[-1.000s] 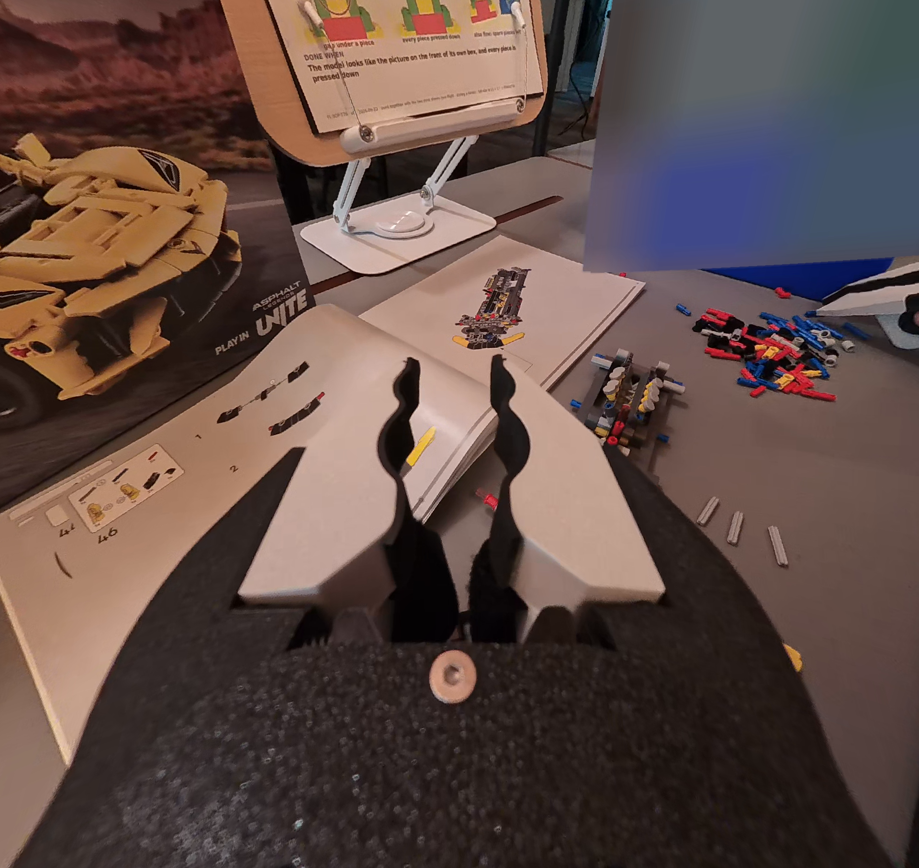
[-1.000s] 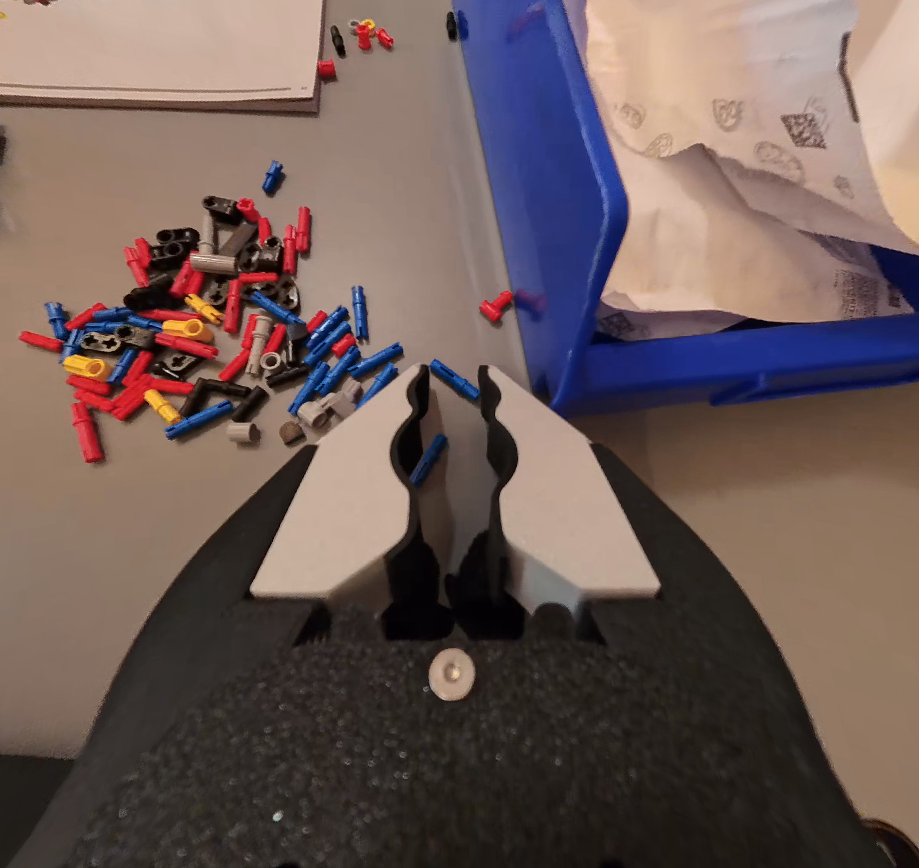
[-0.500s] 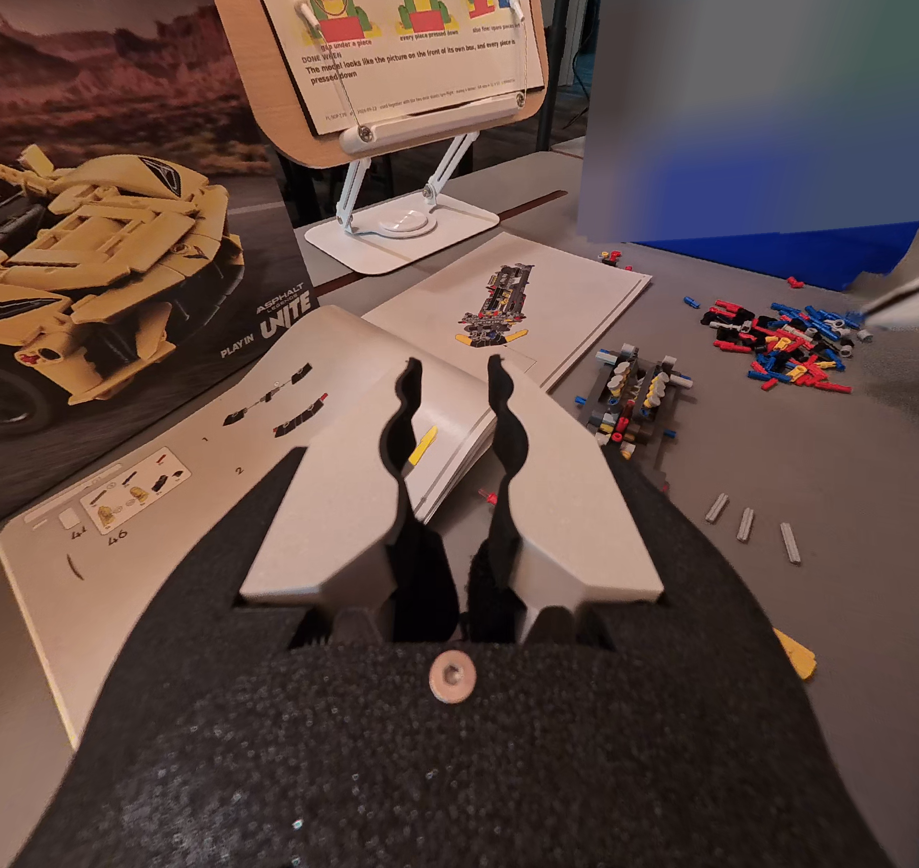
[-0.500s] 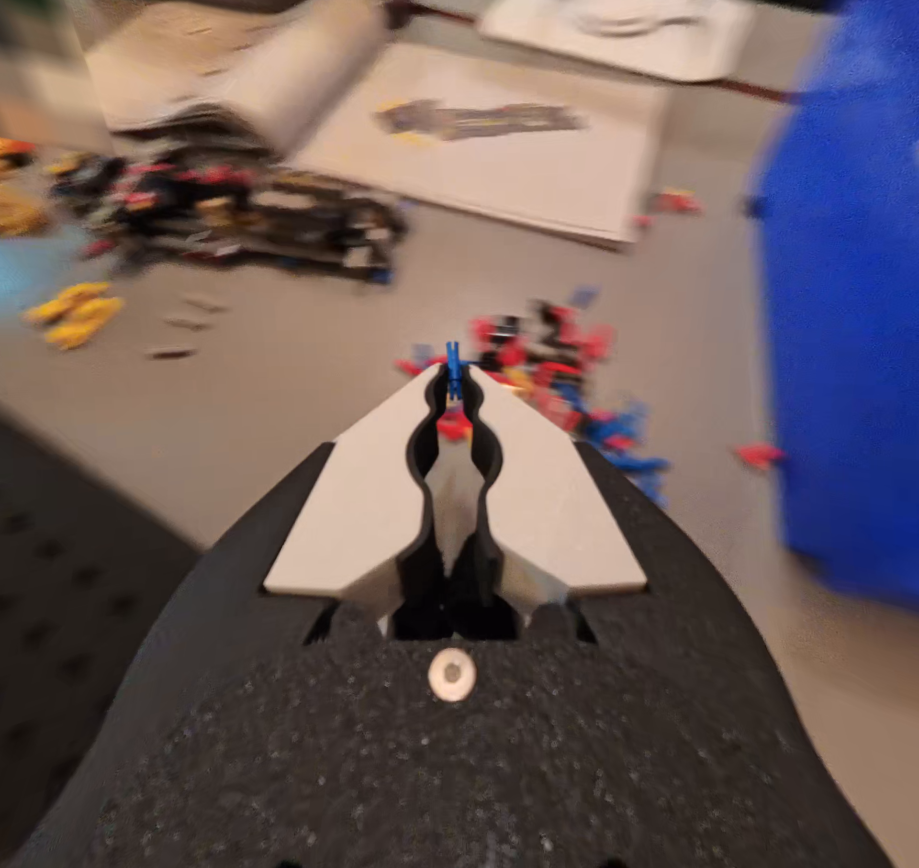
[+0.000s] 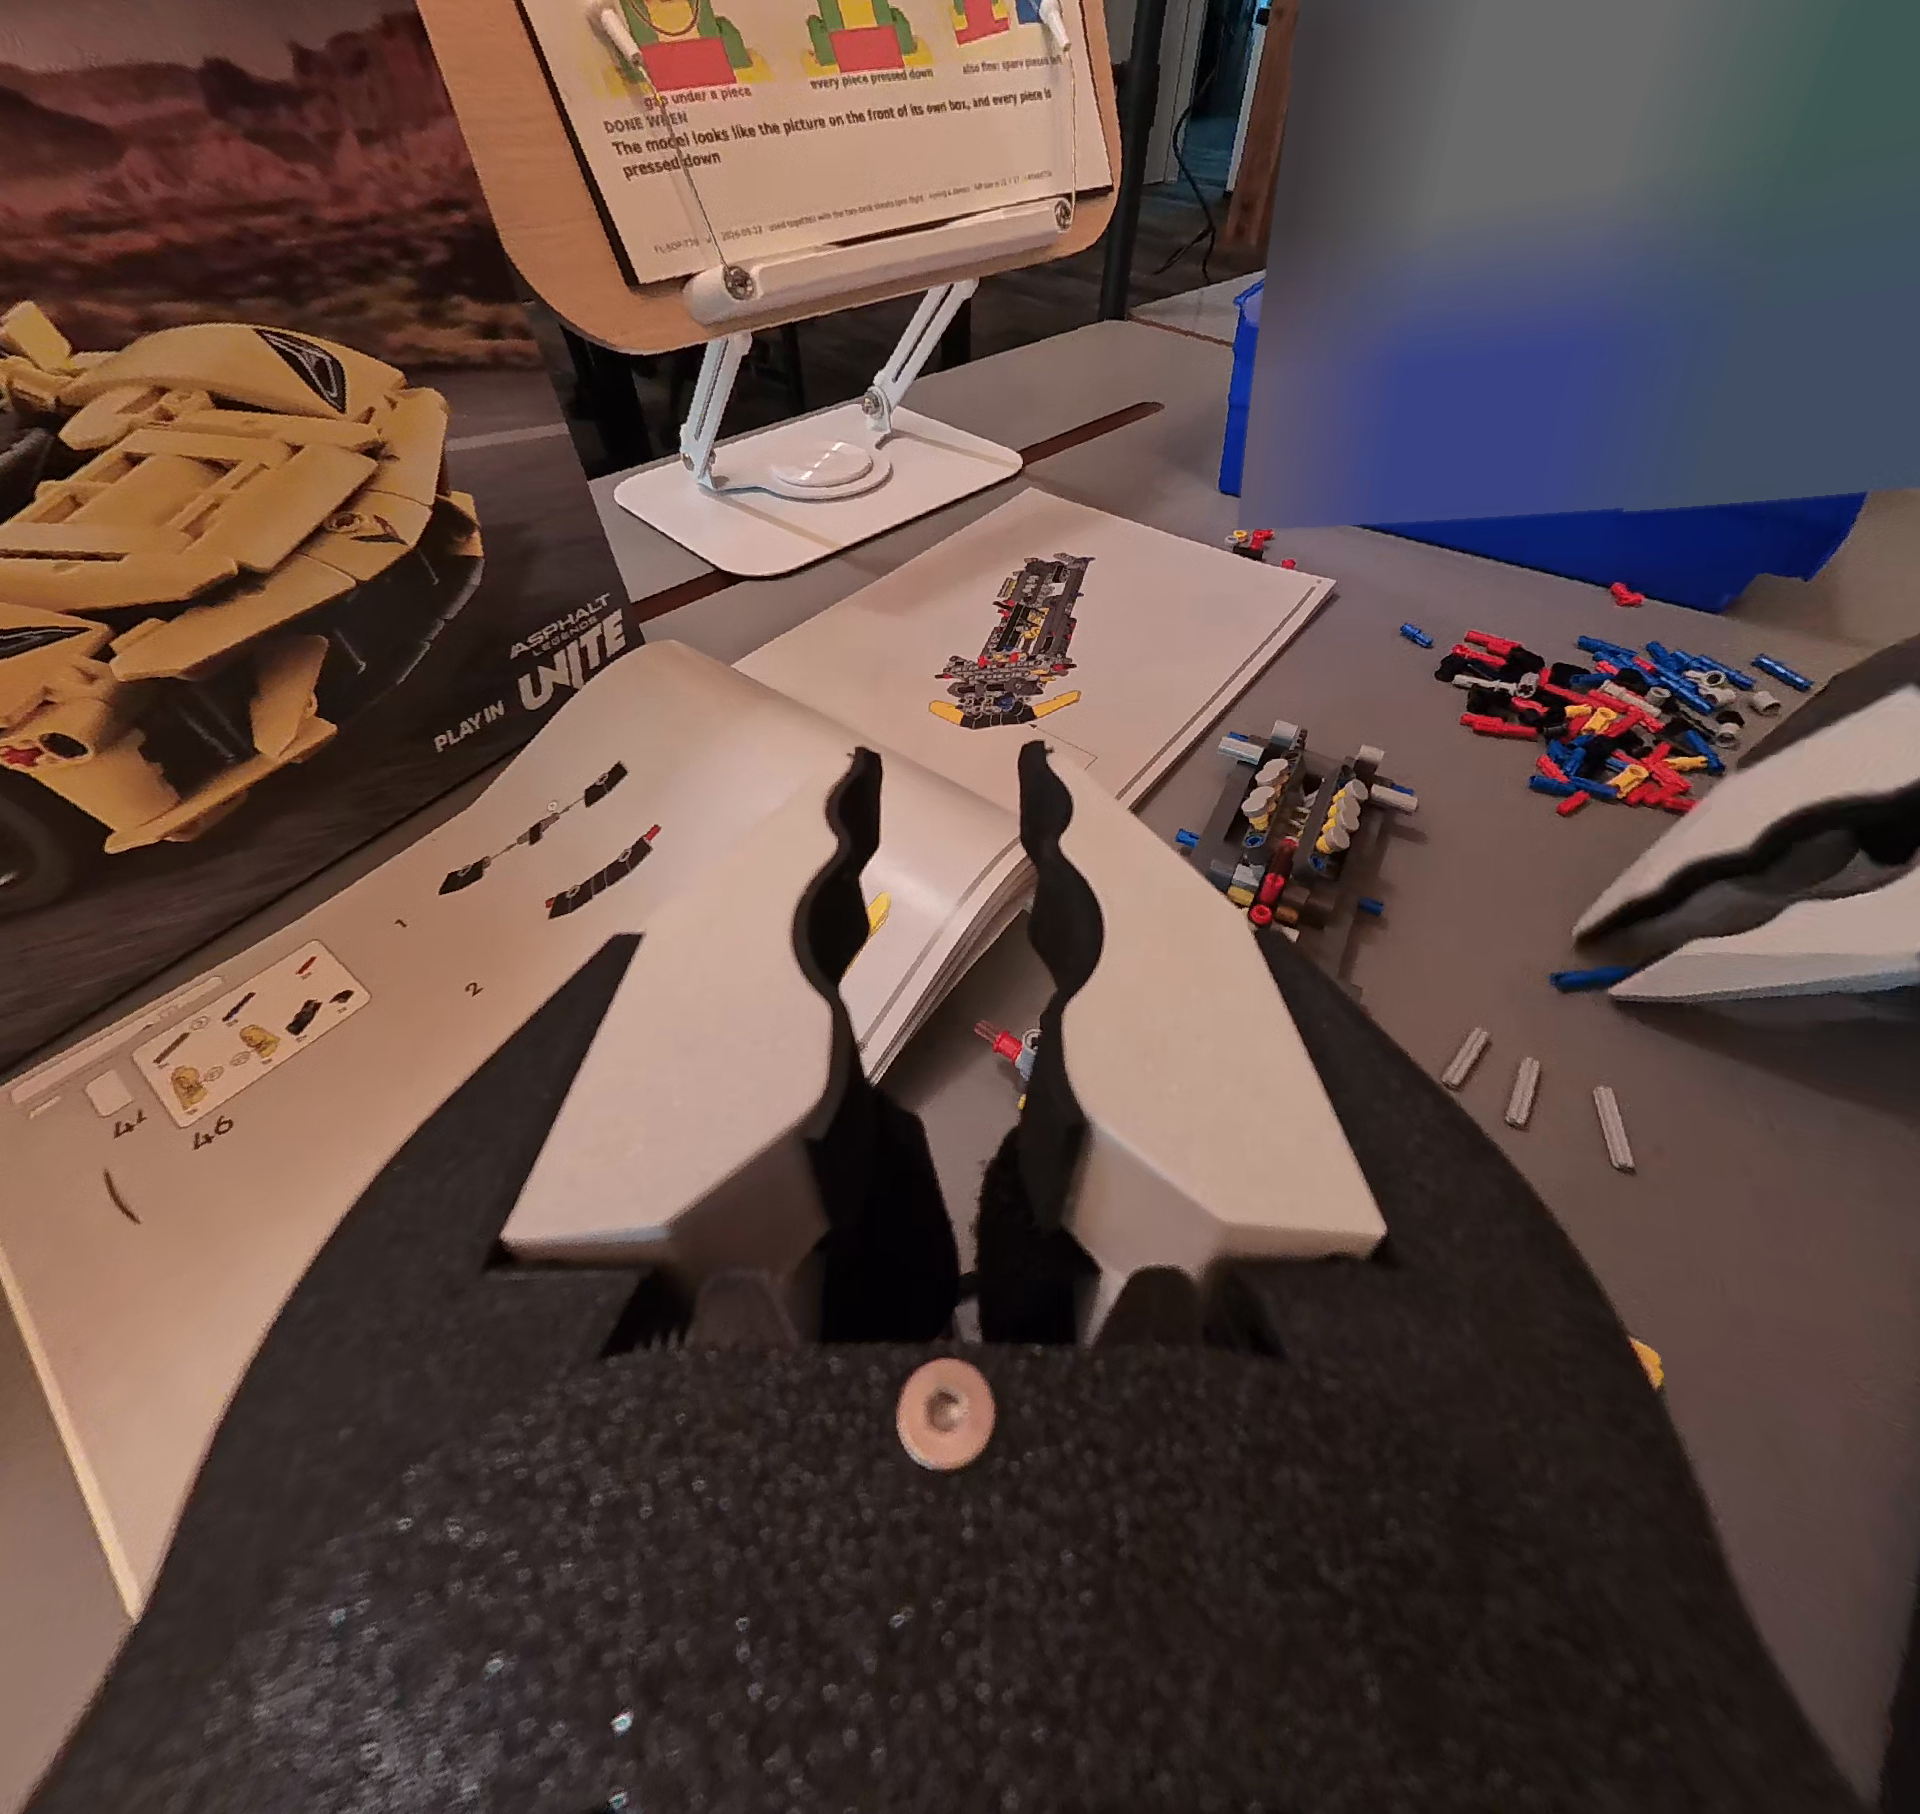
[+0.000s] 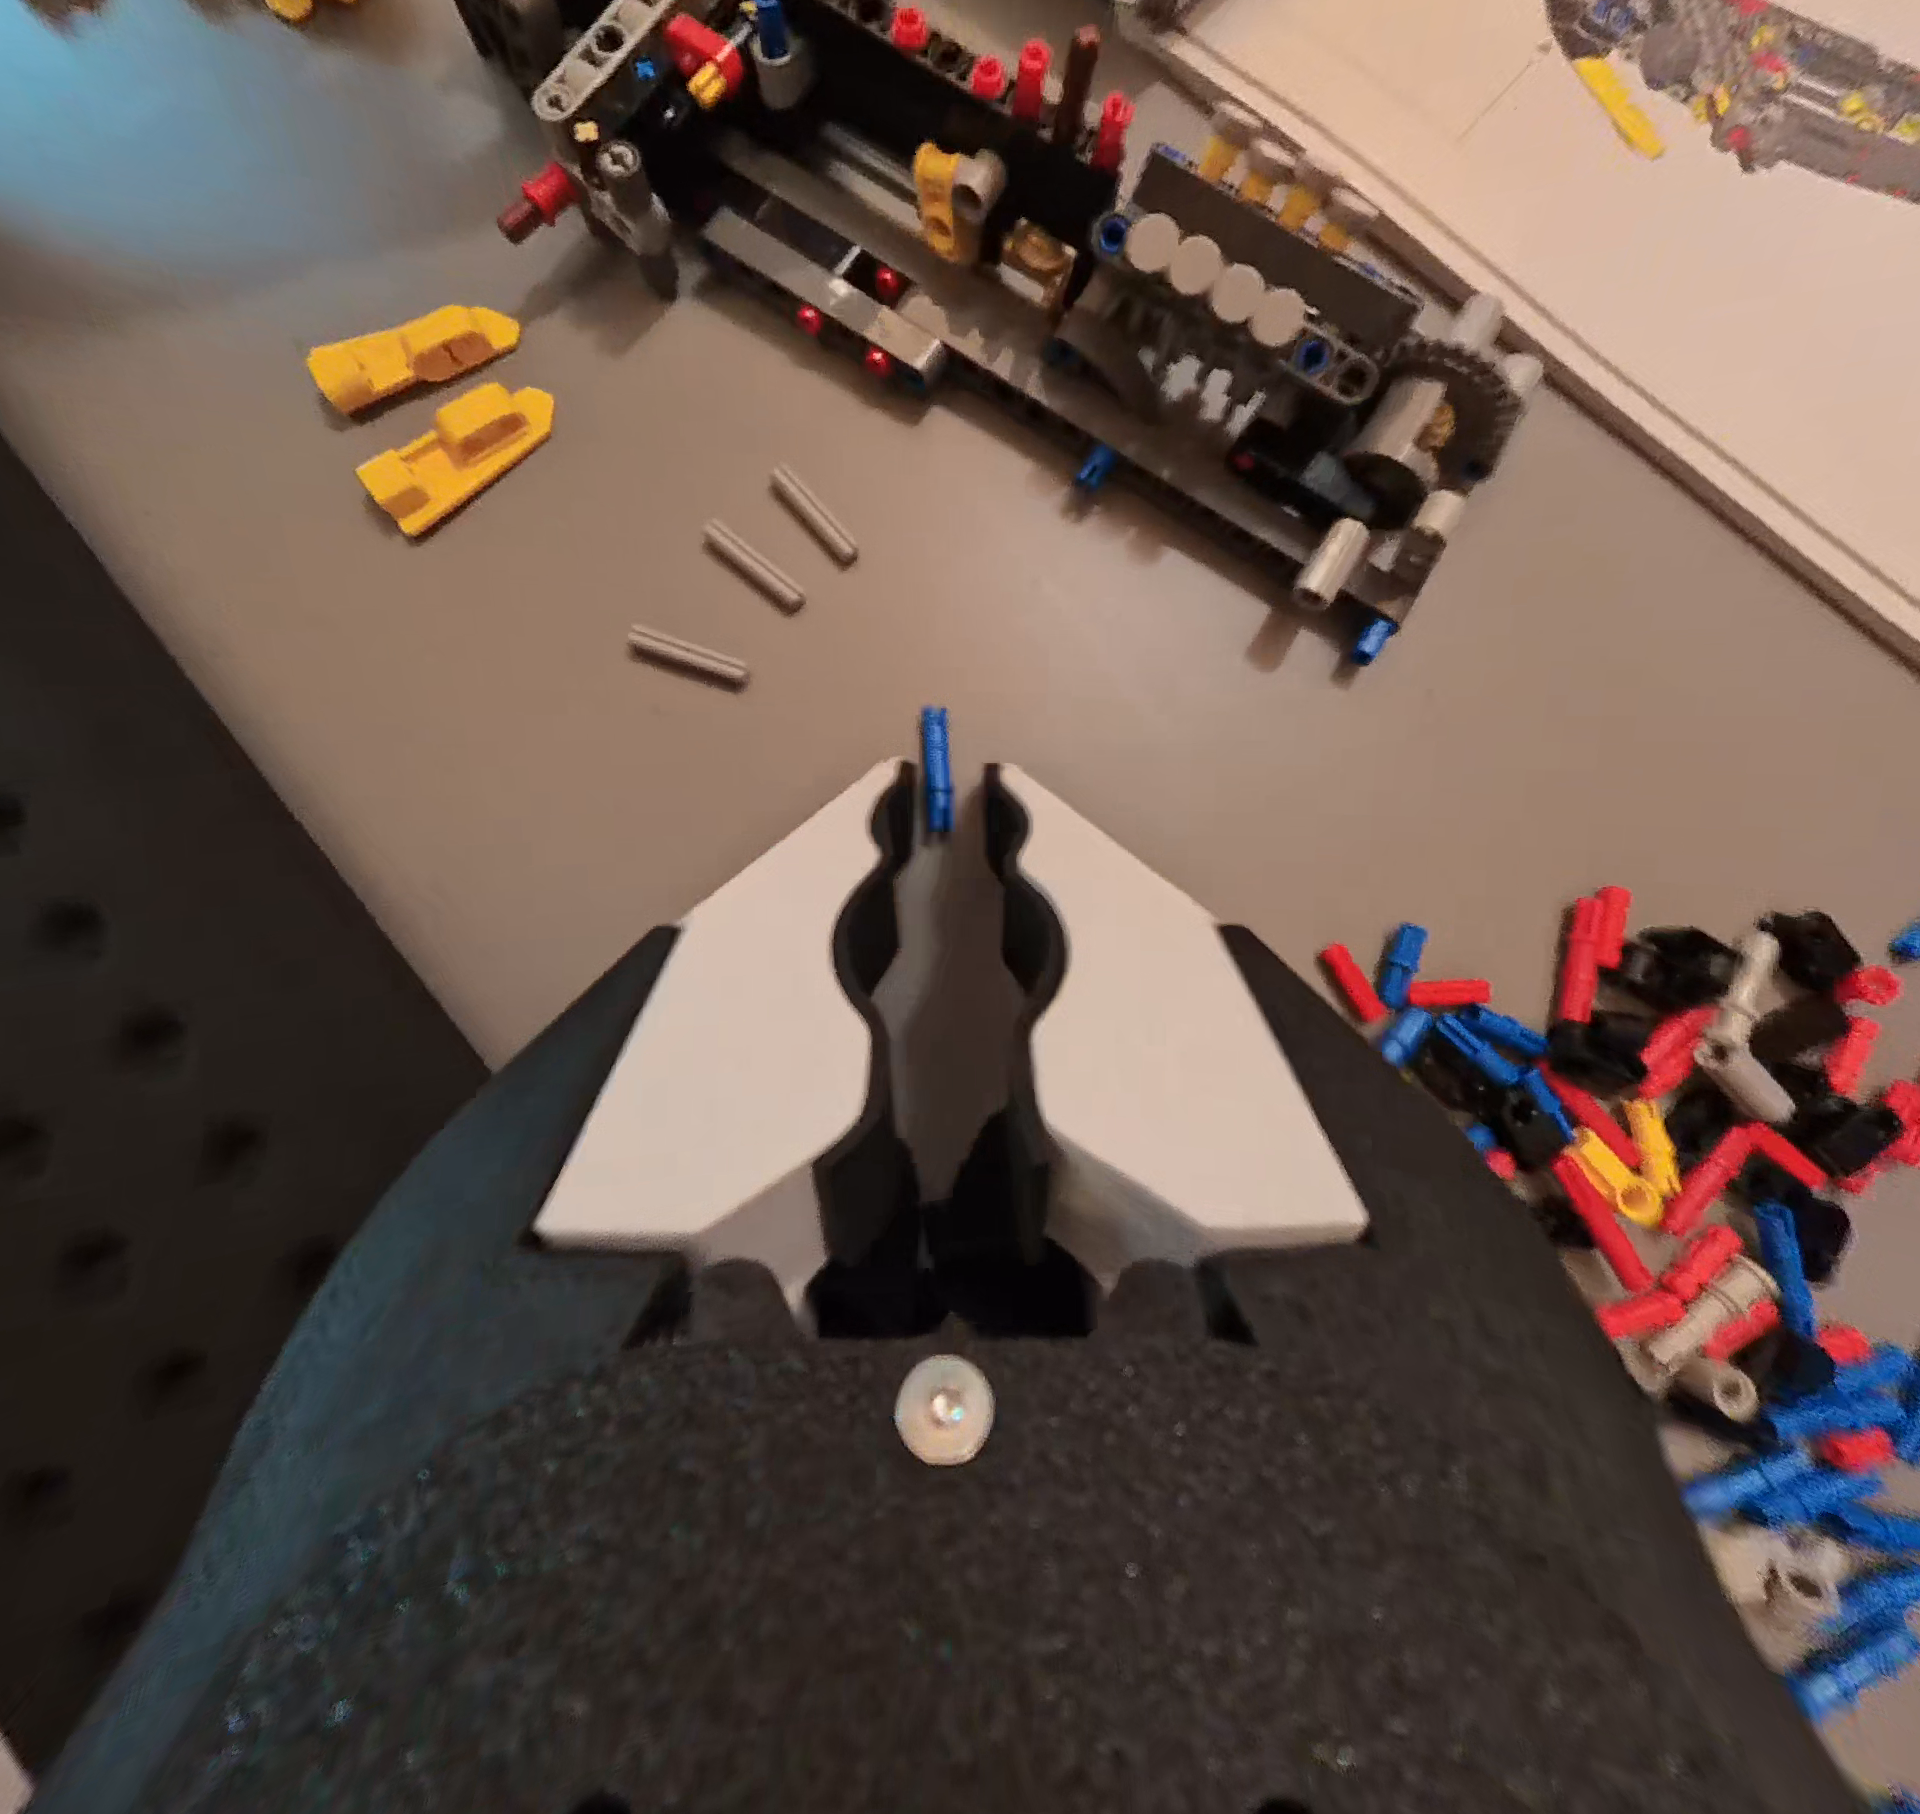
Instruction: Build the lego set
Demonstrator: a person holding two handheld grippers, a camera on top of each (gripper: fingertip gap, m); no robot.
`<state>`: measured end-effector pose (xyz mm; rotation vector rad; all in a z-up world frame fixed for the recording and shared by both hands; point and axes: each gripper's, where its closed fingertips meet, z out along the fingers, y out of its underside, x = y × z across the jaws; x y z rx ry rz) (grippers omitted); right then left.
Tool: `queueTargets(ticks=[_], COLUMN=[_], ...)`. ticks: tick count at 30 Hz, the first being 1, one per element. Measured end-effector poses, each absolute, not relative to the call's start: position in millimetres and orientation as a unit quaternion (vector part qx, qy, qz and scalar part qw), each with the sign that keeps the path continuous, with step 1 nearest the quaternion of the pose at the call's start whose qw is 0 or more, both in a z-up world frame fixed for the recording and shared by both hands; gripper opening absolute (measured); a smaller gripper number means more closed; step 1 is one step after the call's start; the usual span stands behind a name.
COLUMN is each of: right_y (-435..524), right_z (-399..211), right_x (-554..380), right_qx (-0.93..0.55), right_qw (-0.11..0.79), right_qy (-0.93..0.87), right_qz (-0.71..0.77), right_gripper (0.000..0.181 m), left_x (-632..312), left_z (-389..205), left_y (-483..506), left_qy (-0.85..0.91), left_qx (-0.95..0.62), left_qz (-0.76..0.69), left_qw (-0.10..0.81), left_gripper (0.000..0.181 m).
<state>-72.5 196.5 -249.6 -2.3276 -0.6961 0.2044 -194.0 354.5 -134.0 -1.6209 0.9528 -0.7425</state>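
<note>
Now the right gripper point(image 6: 940, 772) is clamped on a blue pin point(image 6: 936, 770), which stands up between its tips at the centre of the right wrist view. 1 second ago those jaws sat apart over the loose pile by the blue bin; half a second ago the view was a blur mid-swing. It has settled above bare grey table point(image 6: 312, 725), pointing at the part-built chassis point(image 6: 1039, 237) in the upper middle of the frame. Nothing touches yet: the pin is well short of the chassis.

3 grey axles point(image 6: 750, 567) lie in a row between gripper and chassis. 2 yellow panel pieces point(image 6: 436, 414) sit to the left, more yellow parts at the upper left corner. The pile of red, blue and black pins point(image 6: 1662, 1141) now fills the lower right, and the open instruction booklet point(image 6: 1714, 237) takes the upper right.

Over on the left wrist view, the left gripper point(image 5: 948, 777) hangs with its jaws apart and nothing in them, over the booklet, much as it was a second ago. New here: the right gripper has come in at the right edge, low over the table beside the chassis, pin poking from its tips. The box with the yellow car point(image 5: 208, 538) stands at the left, a reference sheet on a stand point(image 5: 821, 133) at the top.
</note>
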Motion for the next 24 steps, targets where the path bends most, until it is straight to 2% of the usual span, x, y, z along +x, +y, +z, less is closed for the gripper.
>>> queueTargets(ticks=[1,2,4,7,10,14,18,20,24], right_y=[195.1,193.3,185.5,151.4,124.9,123.1,126.8,127.3,150.2], right_z=[-243.9,-234.0,-215.8,-213.6,-221.7,-244.5,-249.9,-248.0,-208.9], right_x=[-64.5,-51.5,-3.3,101.9,148.4,152.3,151.0,149.3,114.1], right_qx=[-0.898,-0.897,-0.901,-0.911,-0.904,-0.922,-0.927,-0.932,-0.905], right_qw=[0.352,0.371,0.406,0.408,0.407,0.365,0.355,0.346,0.422], right_qy=[-0.254,-0.230,-0.147,0.019,0.120,0.111,0.092,0.087,0.005], right_qz=[0.074,0.069,0.041,-0.053,-0.052,-0.059,-0.076,-0.067,-0.042], right_gripper=[0.021,0.023,0.022,0.022,0.022,0.020,0.003,0.003,0.003], left_x=[-194.0,-194.2,-194.5,-193.6,-191.3,-188.6,-189.7,-190.7,-196.9], left_z=[-135.2,-136.6,-137.4,-136.5,-137.2,-142.2,-144.0,-141.2,-133.8], left_y=[355.0,355.7,356.4,355.5,353.4,352.1,354.4,354.8,360.3], left_qy=[0.400,0.401,0.400,0.398,0.401,0.410,0.414,0.412,0.398], left_qx=[-0.681,-0.682,-0.683,-0.683,-0.682,-0.684,-0.684,-0.682,-0.680], left_qz=[-0.309,-0.306,-0.305,-0.313,-0.316,-0.309,-0.290,-0.290,-0.282], left_qw=[0.530,0.529,0.529,0.526,0.523,0.519,0.526,0.530,0.548], left_gripper=[0.025,0.025,0.025,0.025,0.025,0.025,0.025,0.025,0.023])
